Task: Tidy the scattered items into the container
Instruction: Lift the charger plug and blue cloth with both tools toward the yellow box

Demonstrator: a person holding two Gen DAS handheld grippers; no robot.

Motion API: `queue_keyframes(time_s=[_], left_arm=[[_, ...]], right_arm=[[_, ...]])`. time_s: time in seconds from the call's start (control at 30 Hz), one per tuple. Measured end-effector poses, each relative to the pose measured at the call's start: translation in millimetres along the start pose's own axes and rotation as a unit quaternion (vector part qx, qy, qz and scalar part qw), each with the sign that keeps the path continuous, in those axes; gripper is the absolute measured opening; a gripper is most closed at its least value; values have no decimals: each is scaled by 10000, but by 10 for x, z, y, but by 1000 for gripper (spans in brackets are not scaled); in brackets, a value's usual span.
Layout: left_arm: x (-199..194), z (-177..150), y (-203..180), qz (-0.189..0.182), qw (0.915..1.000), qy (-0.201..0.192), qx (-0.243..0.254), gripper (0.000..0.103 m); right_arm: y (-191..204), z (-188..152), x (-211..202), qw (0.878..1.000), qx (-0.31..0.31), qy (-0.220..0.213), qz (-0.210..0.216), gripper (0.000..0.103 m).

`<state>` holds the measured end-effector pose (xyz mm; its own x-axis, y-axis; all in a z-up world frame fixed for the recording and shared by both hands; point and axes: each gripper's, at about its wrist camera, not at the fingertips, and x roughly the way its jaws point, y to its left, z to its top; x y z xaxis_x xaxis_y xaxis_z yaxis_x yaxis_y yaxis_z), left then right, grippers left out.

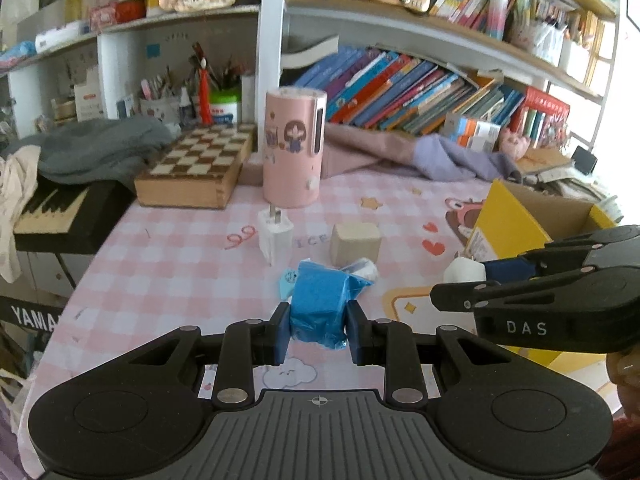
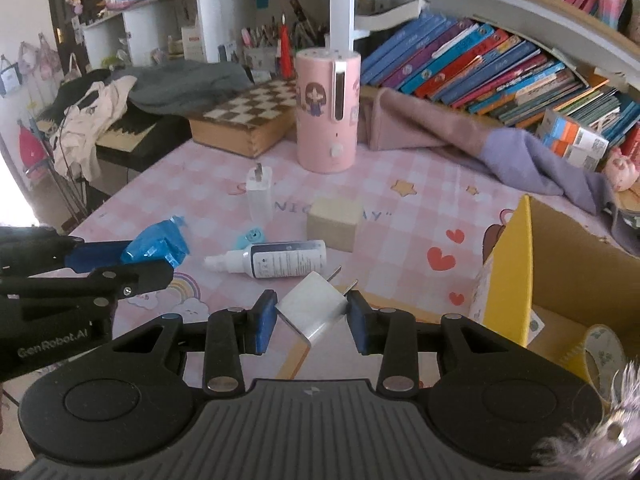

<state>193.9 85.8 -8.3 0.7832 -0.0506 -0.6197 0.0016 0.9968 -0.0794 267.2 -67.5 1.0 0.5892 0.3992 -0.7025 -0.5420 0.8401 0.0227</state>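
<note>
My left gripper (image 1: 318, 326) is shut on a blue plastic packet (image 1: 318, 308), held just above the pink checked table; the packet also shows in the right wrist view (image 2: 158, 246). My right gripper (image 2: 312, 320) is shut on a white plug charger (image 2: 316, 306), seen in the left wrist view (image 1: 464, 272) beside the yellow cardboard box (image 1: 512, 216). On the table lie a second white charger (image 2: 260, 196), a beige block (image 2: 334, 222), a white spray bottle (image 2: 276, 260) and a small light-blue item (image 2: 250, 236). The box (image 2: 508, 272) stands at the right, open.
A pink cylinder appliance (image 2: 326, 112) stands behind the items. A wooden chessboard box (image 2: 248, 120) and a keyboard with clothes (image 2: 124, 128) are at the back left. A purple cloth (image 2: 520, 156) and books lie at the back right. A tape roll (image 2: 600, 348) sits in the box.
</note>
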Motion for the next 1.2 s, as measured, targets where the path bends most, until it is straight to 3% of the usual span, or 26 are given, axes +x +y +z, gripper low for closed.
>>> queue_keyframes(time_s=[0.37, 1.2], left_arm=[[-480, -17, -92, -37, 9986, -411, 329, 27], [-1266, -552, -207, -381, 9966, -454, 568, 27]], right_arm=[[33, -144, -429, 9992, 266, -281, -142, 36], [582, -823, -1243, 9979, 367, -449, -273, 36]])
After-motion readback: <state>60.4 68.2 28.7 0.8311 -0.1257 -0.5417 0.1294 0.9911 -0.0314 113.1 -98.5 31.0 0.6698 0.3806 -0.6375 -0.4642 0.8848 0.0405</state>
